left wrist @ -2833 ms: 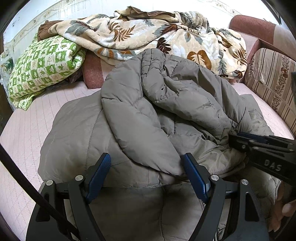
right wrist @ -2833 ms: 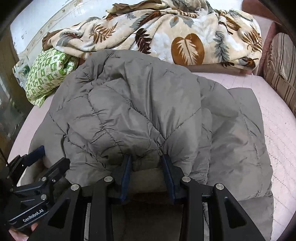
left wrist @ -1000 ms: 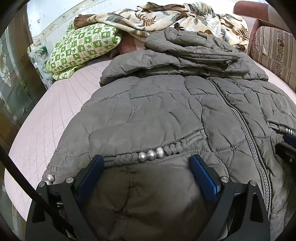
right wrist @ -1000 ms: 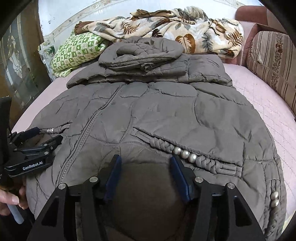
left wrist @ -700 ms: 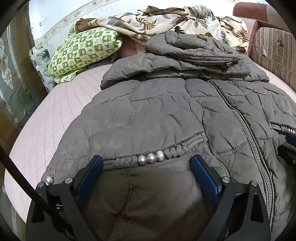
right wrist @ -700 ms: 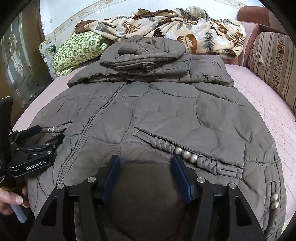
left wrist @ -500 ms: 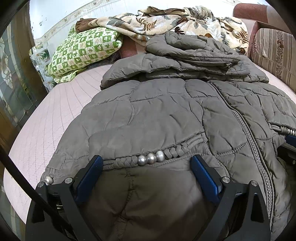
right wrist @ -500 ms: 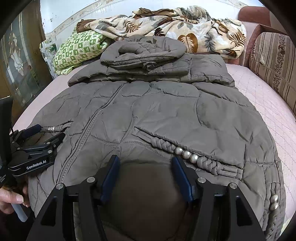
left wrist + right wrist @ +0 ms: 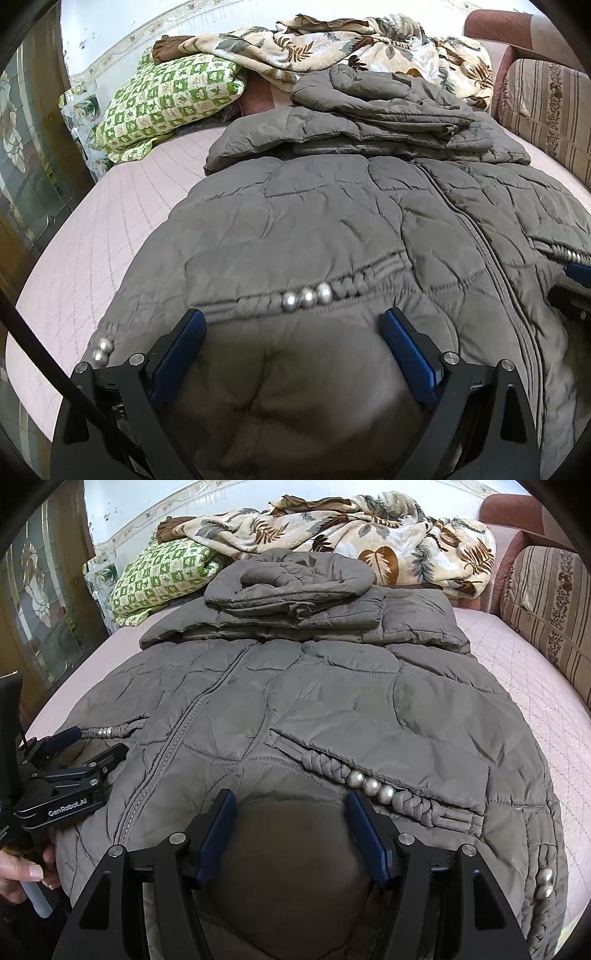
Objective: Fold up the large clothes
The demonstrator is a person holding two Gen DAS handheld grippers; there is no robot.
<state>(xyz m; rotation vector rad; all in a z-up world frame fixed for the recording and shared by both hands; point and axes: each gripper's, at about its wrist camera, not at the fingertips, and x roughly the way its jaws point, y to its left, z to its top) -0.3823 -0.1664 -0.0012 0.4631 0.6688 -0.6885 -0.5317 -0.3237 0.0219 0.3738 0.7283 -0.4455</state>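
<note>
Pink quilted bedding [image 9: 110, 229] carries a grey padded jacket [image 9: 332, 229], front up, its folded sleeves and hood piled at the far end near a green checked pillow [image 9: 166, 103] and a leaf-print blanket [image 9: 369, 48]. From the left wrist, the left gripper [image 9: 291, 332] stands spread wide over the hem, fabric bulging between the pads, not pinched. From the right wrist, the right gripper [image 9: 291, 805] is opening, with hem fabric bulging loose between its blue pads.

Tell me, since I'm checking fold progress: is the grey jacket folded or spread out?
Partly folded. The grey jacket lies front-up on the bed, its lower body flat, while its hood and sleeves are stacked in layers at the far end.
</note>
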